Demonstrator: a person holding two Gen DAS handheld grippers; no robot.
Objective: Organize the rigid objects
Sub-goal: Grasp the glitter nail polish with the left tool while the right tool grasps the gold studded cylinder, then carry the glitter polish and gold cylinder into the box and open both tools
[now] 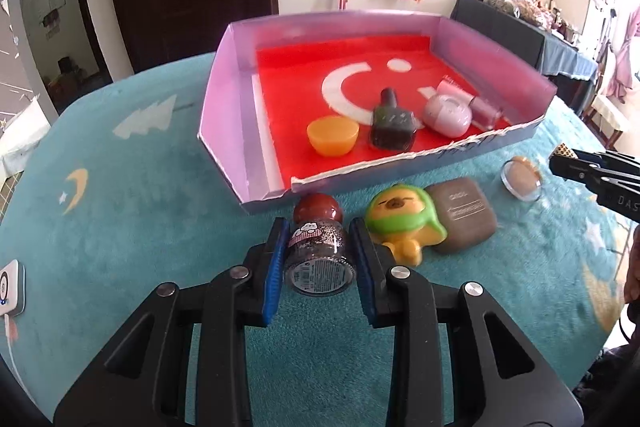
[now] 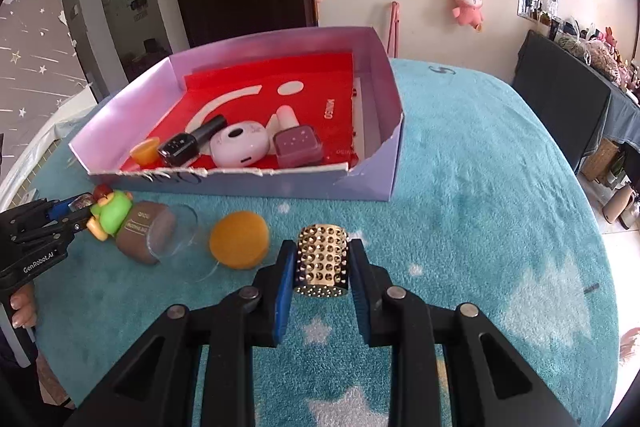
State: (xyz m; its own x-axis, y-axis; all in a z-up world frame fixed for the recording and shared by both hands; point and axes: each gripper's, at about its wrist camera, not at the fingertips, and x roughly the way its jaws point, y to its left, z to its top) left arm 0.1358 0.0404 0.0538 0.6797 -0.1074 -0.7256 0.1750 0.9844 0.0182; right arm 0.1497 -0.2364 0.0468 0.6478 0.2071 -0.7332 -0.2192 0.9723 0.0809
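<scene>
Glitter jar (image 1: 320, 251) and studded cylinder (image 2: 322, 259), on the counter (image 2: 480, 187) before the tray (image 2: 280, 183), pinched by my left claw (image 1: 320, 247) and right claw (image 2: 323, 263); I should lift straight, clearing the rim.

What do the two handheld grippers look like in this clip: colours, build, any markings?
Both grippers, left and right, are matte black plastic with triangular cut-outs, silver round pivot pins and blue ribbed pads inside the fingers. Seen from the right wrist view, the left one carries white "GenRobot.AI" lettering. No cables or sleeves are clearly visible.
</scene>
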